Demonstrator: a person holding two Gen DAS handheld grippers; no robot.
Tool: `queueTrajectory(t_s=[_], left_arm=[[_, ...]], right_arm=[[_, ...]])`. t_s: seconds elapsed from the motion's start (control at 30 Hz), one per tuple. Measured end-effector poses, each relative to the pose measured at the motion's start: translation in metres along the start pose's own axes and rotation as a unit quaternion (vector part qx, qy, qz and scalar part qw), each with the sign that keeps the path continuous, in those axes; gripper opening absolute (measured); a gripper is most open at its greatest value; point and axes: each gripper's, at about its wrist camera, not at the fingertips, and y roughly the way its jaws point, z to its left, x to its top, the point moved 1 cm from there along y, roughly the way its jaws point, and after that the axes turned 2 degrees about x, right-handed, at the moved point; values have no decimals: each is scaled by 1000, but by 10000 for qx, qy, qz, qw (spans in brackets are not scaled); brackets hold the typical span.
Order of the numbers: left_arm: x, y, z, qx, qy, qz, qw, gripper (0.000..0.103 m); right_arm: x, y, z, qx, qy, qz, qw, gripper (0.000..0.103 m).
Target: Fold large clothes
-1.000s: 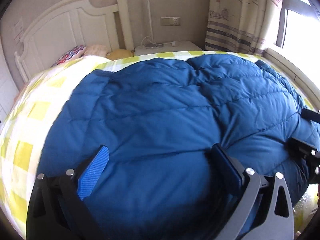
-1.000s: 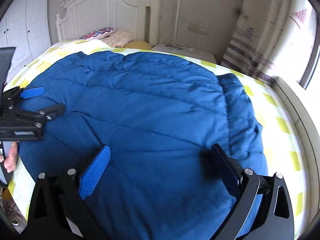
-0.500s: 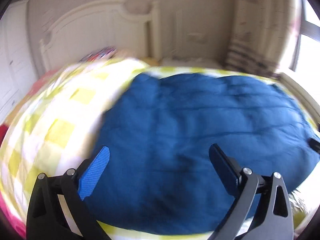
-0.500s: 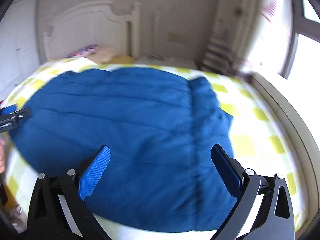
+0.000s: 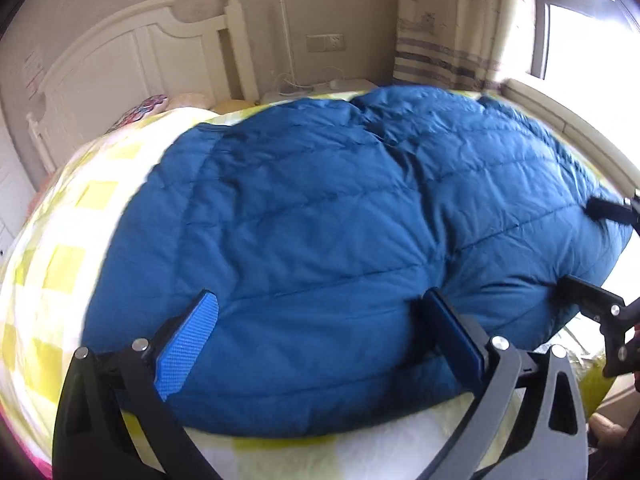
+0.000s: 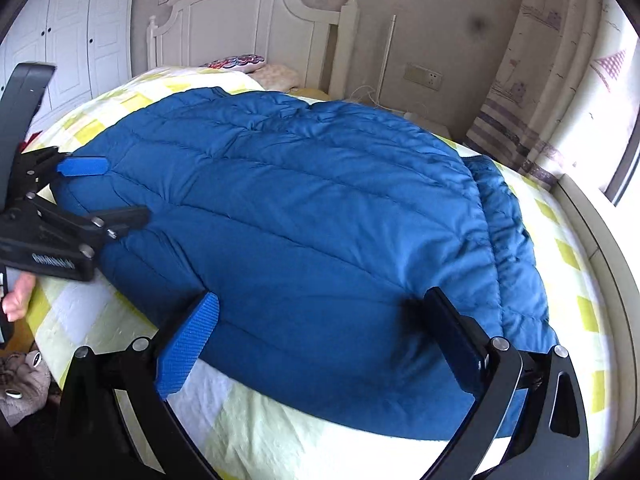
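Observation:
A large blue quilted down jacket (image 5: 320,208) (image 6: 304,208) lies spread over the yellow-and-white checked bedspread (image 5: 60,264) (image 6: 280,432). My left gripper (image 5: 320,320) is open, its fingers wide apart just over the jacket's near hem. In the right wrist view the left gripper (image 6: 116,192) shows at the jacket's left edge, one blue pad (image 6: 82,166) above the fabric. My right gripper (image 6: 320,328) is open over the near hem by the jacket's right side. In the left wrist view the right gripper (image 5: 592,254) appears at the far right. Neither holds fabric.
A white headboard (image 6: 244,20) and pillows (image 6: 240,62) stand at the bed's far end. A nightstand (image 5: 320,88) with a cable sits beside it. A curtain (image 6: 532,92) and window sill (image 5: 560,116) run along the right. White wardrobe doors (image 6: 80,32) stand left; a hand (image 6: 18,298) holds the left gripper.
Half a second ago both views were blurred and drawn back from the jacket. Both grippers now sit close over its near hem again, still open. The jacket's shape looks unchanged.

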Motion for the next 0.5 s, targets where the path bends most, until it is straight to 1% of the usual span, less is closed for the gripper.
queueTrajectory(t_s=[0.03, 0.1, 0.17, 0.2, 0.27, 0.3, 0.37, 0.43, 0.5], left_arm=[[0, -4, 9, 100, -103, -90, 9999, 101], [-6, -7, 32, 368, -432, -202, 9982, 101], [-11, 3, 52, 430, -716, -60, 9965, 101], [-14, 8, 59, 372, -765, -61, 9964, 101], [-16, 11, 59, 416, -646, -62, 9970, 101], [-14, 11, 56, 514, -589, -24, 9969, 101], [-12, 14, 54, 611, -538, 22, 9967, 101], [-9, 19, 54, 585, -562, 26, 9967, 101], [-9, 19, 56, 503, -613, 35, 9968, 101]], right_arm=[[-2, -4, -6, 8, 86, -23, 10000, 97], [-12, -13, -22, -167, 315, -69, 9993, 97], [-23, -20, -39, -193, 544, -95, 9983, 97], [-29, -21, -48, -229, 670, -46, 9975, 97], [-39, -26, -61, -214, 923, -42, 9955, 97], [-42, -30, -66, -213, 1031, -63, 9944, 97], [-49, -44, -75, -243, 1315, -214, 9908, 96], [-60, -58, -90, -4, 1856, -418, 9817, 96], [-78, -67, -109, 392, 2671, -442, 9619, 96]])
